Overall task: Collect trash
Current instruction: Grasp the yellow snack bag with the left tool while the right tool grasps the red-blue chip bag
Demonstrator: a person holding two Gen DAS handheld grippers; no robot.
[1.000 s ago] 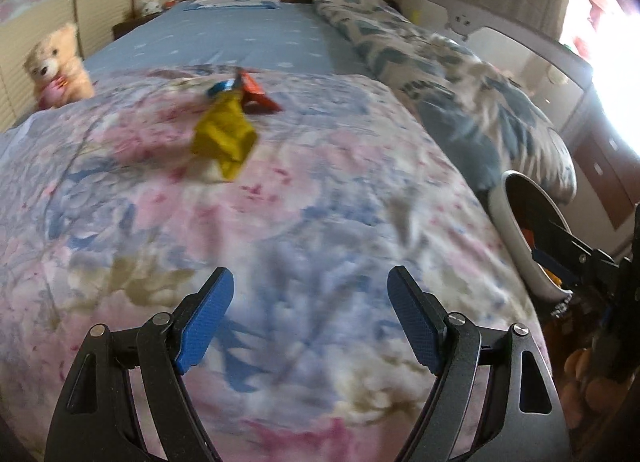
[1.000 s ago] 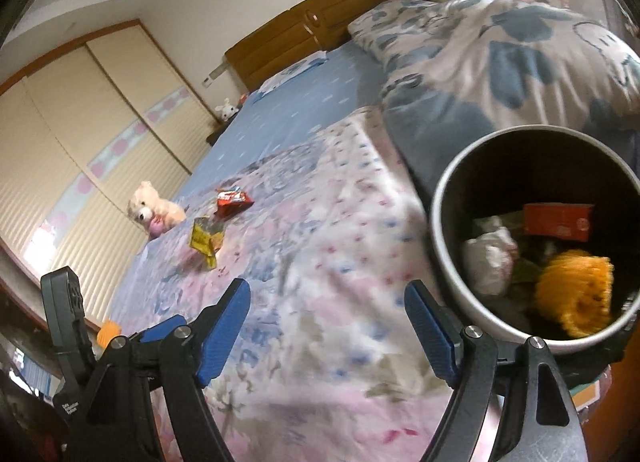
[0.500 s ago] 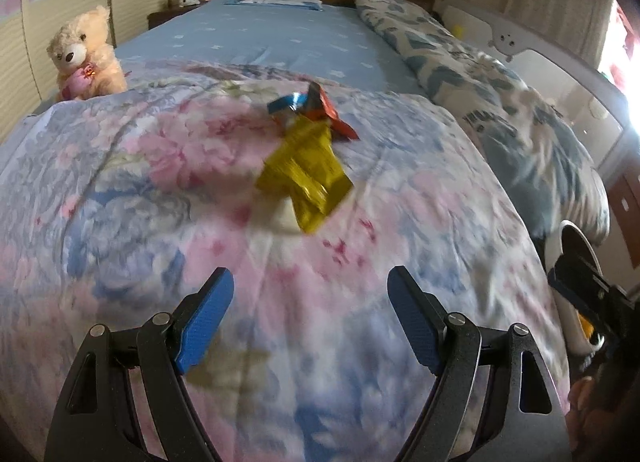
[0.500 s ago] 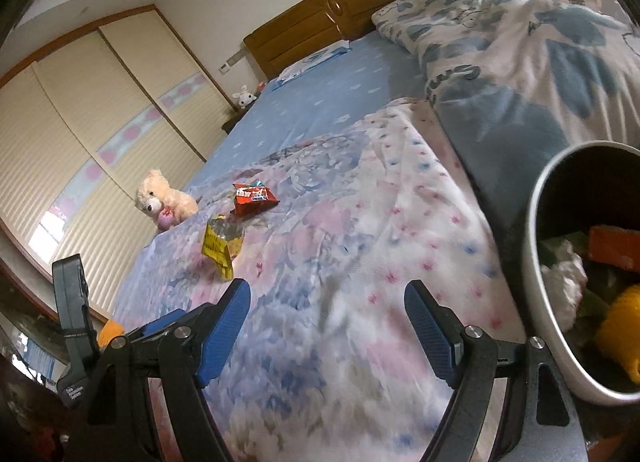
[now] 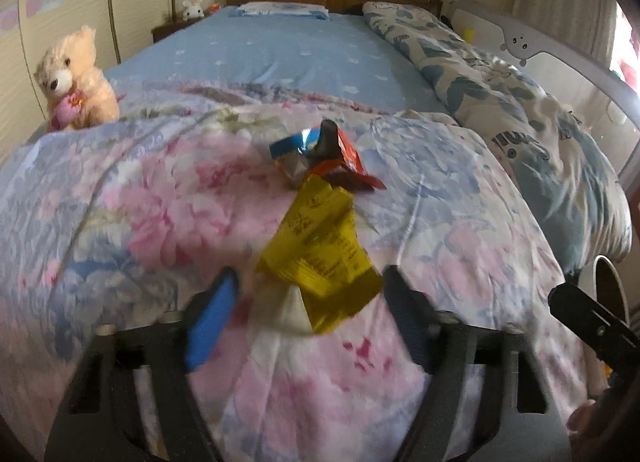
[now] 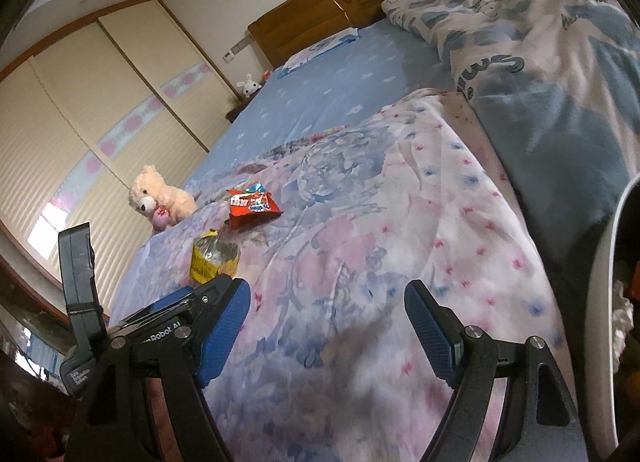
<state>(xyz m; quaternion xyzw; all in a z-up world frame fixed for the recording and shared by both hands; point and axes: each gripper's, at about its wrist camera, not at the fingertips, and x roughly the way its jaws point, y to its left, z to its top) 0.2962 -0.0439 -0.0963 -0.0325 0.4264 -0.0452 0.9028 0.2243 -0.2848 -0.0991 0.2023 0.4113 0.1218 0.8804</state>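
The left gripper [image 5: 308,302] has advanced, jaws closing but apart around the yellow wrapper [image 5: 320,250]; next, clamp it.

The left gripper [image 5: 308,302] points steeply downward, its jaws just closing yet parted, pads pressing nothing. The right gripper [image 6: 326,326] tilts downward too, its blue pads [image 6: 430,328] spread wide and empty.

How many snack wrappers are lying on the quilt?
2: a yellow wrapper just ahead of the left gripper, and a red wrapper beyond it. More could be hidden in folds.
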